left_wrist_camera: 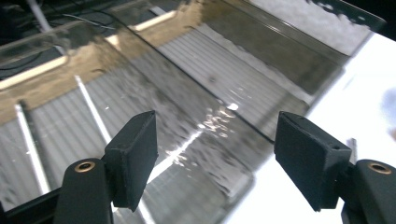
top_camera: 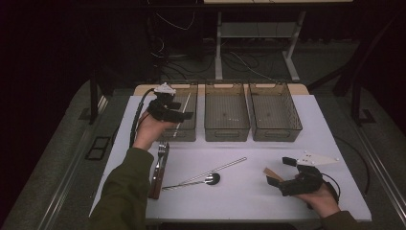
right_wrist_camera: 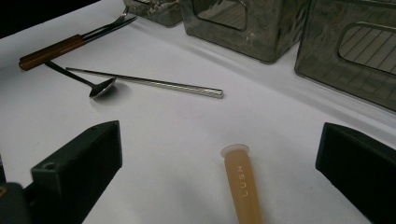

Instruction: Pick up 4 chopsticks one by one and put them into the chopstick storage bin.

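My left gripper (top_camera: 178, 111) hovers over the left one of three smoky clear bins (top_camera: 186, 134). Its jaws stand open (left_wrist_camera: 219, 158) with nothing between them. Thin metal sticks (left_wrist_camera: 91, 110) lie on that bin's ribbed floor. Near the table's front right, my right gripper (top_camera: 279, 170) rests low, jaws wide open (right_wrist_camera: 219, 140). A tan tube (right_wrist_camera: 243, 186) marked LUSN lies on the table between its jaws, and the pads stand clear of it. The same tan tube (top_camera: 272, 172) shows just ahead of that gripper in the high view.
The middle bin (top_camera: 226, 130) and right bin (top_camera: 275, 132) stand in a row at the back of the white table (top_camera: 249, 201). A wooden-handled fork (top_camera: 161, 155), a twisted metal rod (top_camera: 225, 166) and a small dark spoon (top_camera: 211, 179) lie front left.
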